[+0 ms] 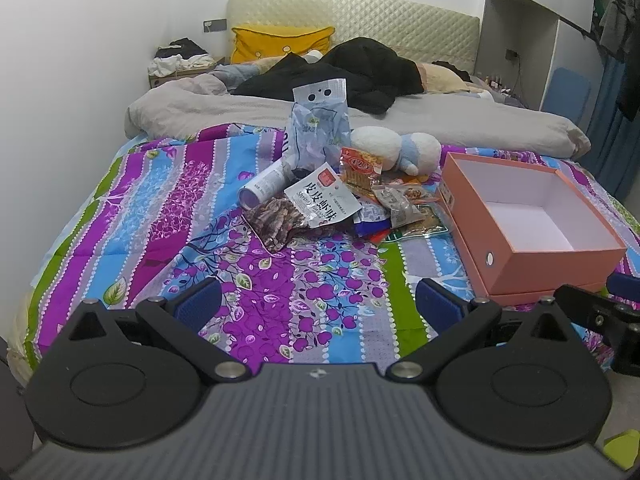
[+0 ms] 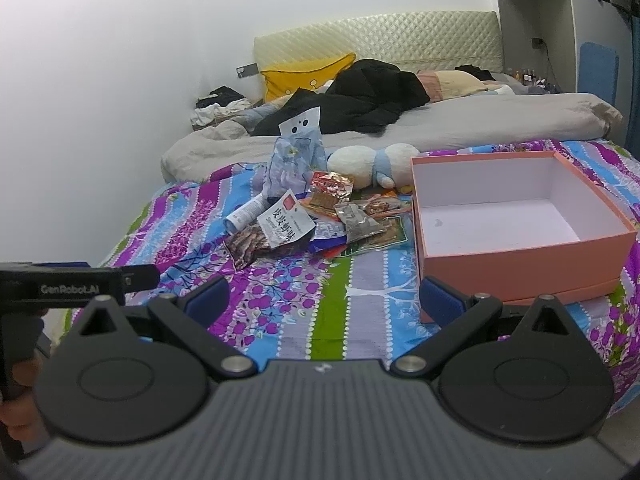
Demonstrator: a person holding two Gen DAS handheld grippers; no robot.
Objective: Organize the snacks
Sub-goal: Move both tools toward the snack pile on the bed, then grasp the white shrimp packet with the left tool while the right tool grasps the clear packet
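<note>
Task's at zero as far as I can judge: the pink box [image 2: 520,248] sits at right of frame w/ nothing in it, white floor bare, and every snack is outside it in one heap [image 1: 340,200] at frame center on the striped bedsheet [image 1: 280,300].

Heap, from my left wrist view: a white shrimp-snack pack [image 1: 322,200] on top at front, a dark dried-snack bag [image 1: 276,220] under it toward lower left, a white tube [image 1: 264,186] behind, a tall pale-blue bag [image 1: 318,128] standing upright at the back, an orange-red pack [image 1: 362,168] and a few flat packs spilling right toward the box wall. A plush toy [image 1: 396,146] lies just behind; not a snack, I'd leave it.

Left gripper [image 1: 318,300]: fingers spread wide, nothing between them, low over the sheet, bottom center. Right gripper [image 2: 324,300]: same, spread & empty, its right finger just in front of the box's near wall.

Room: open sheet between grippers & heap, so approach is clear. Box's near wall and left wall are the edges to mind; rim is raised, so I'd guess packs must go up & over. Grippers sit close side by side, so they could clash.
</note>
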